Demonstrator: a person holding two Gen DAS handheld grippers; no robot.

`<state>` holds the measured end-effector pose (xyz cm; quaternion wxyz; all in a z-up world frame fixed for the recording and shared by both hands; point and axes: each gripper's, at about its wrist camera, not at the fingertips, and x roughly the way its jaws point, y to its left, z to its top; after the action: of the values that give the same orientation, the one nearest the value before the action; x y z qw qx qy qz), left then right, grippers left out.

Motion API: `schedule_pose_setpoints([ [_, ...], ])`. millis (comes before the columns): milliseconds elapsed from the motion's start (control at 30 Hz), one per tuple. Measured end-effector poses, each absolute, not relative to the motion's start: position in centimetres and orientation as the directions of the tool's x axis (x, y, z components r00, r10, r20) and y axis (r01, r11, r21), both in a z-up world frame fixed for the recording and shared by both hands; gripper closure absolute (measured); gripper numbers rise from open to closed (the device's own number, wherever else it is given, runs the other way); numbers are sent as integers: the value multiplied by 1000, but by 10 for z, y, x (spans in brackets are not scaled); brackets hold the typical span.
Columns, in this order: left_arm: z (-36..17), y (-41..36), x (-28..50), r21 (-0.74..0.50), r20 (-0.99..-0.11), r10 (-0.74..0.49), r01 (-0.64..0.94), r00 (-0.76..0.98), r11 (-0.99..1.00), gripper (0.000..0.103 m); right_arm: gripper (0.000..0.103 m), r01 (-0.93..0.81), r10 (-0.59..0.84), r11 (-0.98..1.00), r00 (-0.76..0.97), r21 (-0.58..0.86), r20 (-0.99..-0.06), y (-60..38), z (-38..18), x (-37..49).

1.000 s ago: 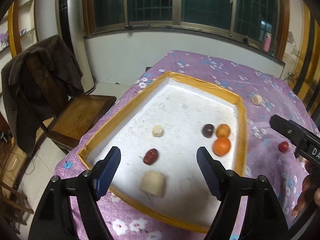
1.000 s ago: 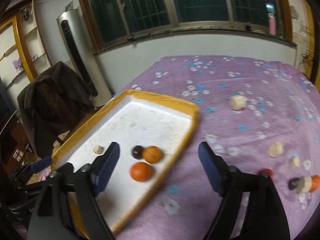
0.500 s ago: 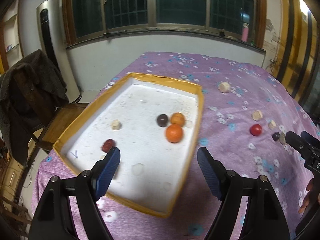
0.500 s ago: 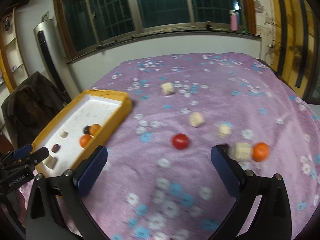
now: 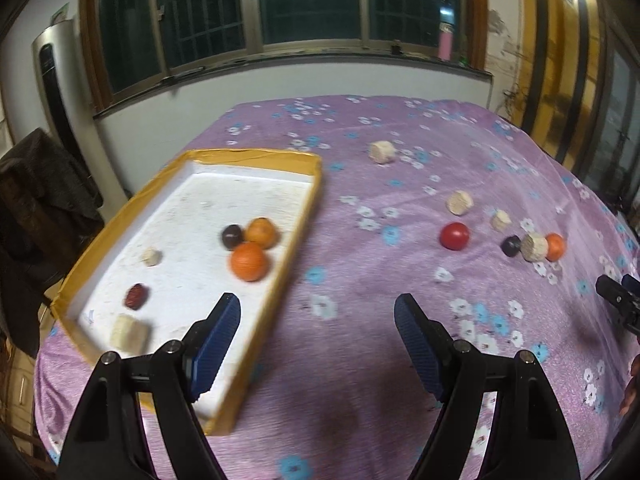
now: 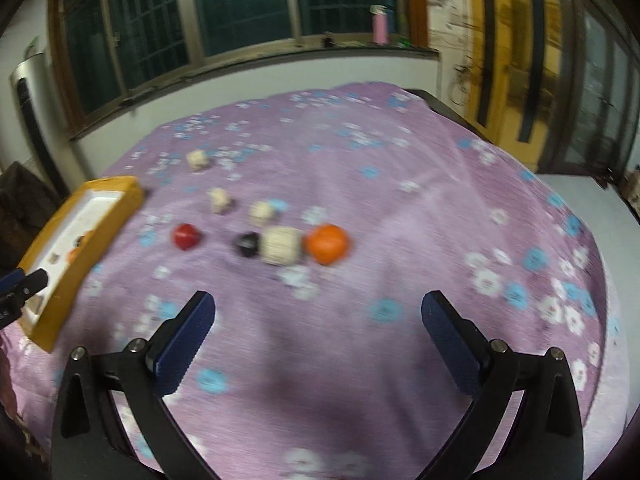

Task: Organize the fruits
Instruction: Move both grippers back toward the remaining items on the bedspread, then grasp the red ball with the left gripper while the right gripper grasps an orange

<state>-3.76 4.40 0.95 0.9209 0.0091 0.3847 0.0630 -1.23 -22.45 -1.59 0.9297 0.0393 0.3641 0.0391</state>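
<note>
A yellow-rimmed white tray lies on the purple cloth at the left. It holds two oranges, a dark plum, a red date and beige blocks. On the cloth to the right lie a red fruit, a dark plum, a beige block and an orange. My left gripper is open and empty over the tray's right rim. My right gripper is open and empty, just short of the orange, block and plum.
More beige blocks lie loose further back on the cloth. A chair with a dark coat stands left of the table. The table's right edge drops off to the floor. A window wall is behind.
Both grippers have swung to the right, away from the tray. The loose fruits on the cloth are now nearer and more central in the right wrist view. Both stay open.
</note>
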Motion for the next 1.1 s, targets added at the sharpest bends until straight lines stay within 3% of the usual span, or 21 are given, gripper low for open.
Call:
schedule_pose_setpoints([
  [167,-1,22,-27,71,-715,92,-59,693,996,24,2,-5,78,994,714,106,-695,-248,-27,-7],
  [300,-8,13,-19,75,-724,80,-36,685,996,24,23,-34,85,996,692,86,-717,-241,-35,10],
  [467,-9,10,-5,40,-726,43,-21,686,999,24,26,-73,90,996,668,55,-739,-224,-42,39],
  [533,-10,6,2,28,-728,29,-13,685,1000,24,33,-79,79,996,663,35,-744,-221,-45,49],
  [767,-20,-18,36,-11,-748,-27,28,663,1000,24,35,-82,74,996,654,26,-752,-217,-47,76],
  [833,-22,-25,43,-11,-750,-37,43,660,999,24,40,-83,74,996,658,25,-749,-216,-46,79],
  [1100,-32,-42,62,-8,-762,-54,75,645,997,24,40,-126,119,991,657,47,-744,-221,-49,82],
])
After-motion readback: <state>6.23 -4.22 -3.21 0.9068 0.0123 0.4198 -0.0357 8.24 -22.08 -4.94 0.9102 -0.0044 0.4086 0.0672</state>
